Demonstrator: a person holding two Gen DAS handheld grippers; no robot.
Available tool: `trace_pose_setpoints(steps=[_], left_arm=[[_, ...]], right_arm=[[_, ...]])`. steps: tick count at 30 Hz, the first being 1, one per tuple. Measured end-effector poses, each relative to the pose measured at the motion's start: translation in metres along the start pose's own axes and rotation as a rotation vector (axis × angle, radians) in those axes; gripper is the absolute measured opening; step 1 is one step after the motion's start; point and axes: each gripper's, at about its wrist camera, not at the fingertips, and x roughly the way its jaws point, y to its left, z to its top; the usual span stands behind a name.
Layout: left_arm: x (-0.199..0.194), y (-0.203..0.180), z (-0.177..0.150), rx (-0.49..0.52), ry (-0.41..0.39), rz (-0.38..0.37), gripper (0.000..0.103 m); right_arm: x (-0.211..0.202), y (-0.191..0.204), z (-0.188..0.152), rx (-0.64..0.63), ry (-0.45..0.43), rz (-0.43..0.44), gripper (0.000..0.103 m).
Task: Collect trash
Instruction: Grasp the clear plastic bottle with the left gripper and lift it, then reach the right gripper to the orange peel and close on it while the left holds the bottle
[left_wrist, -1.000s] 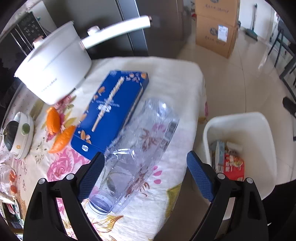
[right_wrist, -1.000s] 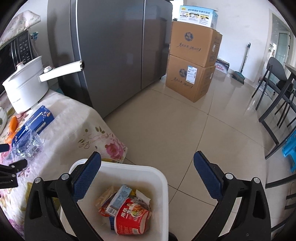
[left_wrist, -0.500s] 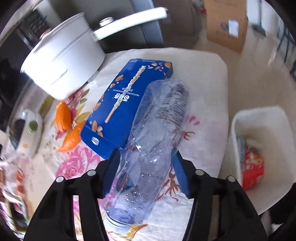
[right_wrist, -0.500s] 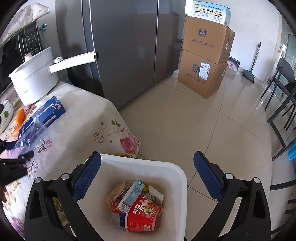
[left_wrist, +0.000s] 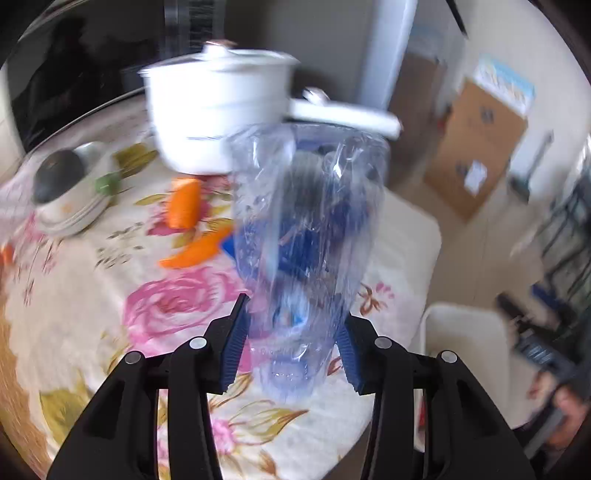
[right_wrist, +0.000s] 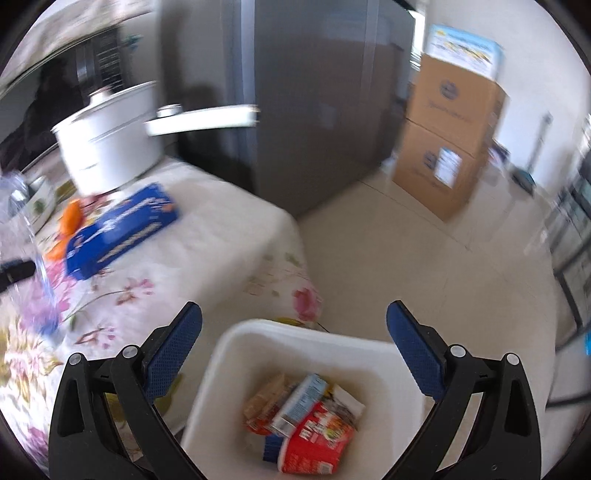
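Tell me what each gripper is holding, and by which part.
The left gripper holds the clear plastic bottle near its cap end, pads on opposite sides. The right gripper holds nothing.

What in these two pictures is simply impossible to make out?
- Left wrist view: the blue box is mostly hidden behind the clear bottle held in the left hand-held gripper.
- Left wrist view: the bin contents are out of sight; the rim is blurred.
- Right wrist view: print on the trash in the bin is blurred, and the bottle is cut off by the left edge.
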Motion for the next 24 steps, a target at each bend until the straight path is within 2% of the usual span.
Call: trace_pose_setpoints(steps=[5, 12, 18, 24], left_arm=[[-0.045, 0.053, -0.007, -0.197, -0.111, -0.029, 0.044], [-0.096, 0.106, -0.020, -0.358, -0.240, -0.002, 0.044], [-0.123, 0.138, -0.027, -0.422, -0.310, 0.032, 0.044], [-0.132, 0.160, -0.034, -0.462, -0.314, 0.047, 0.044]], right_arm=[[-0.004, 0.065, 0.025, -0.167, -0.062, 0.069, 0.096], [-0.006, 0.174, 0.062, -0.420, -0.123, 0.203, 0.096], [0.014, 0.245, 0.067, -0.564, -0.089, 0.251, 0.096], [0.040, 0.294, 0.058, -0.759, -0.054, 0.242, 0.096]])
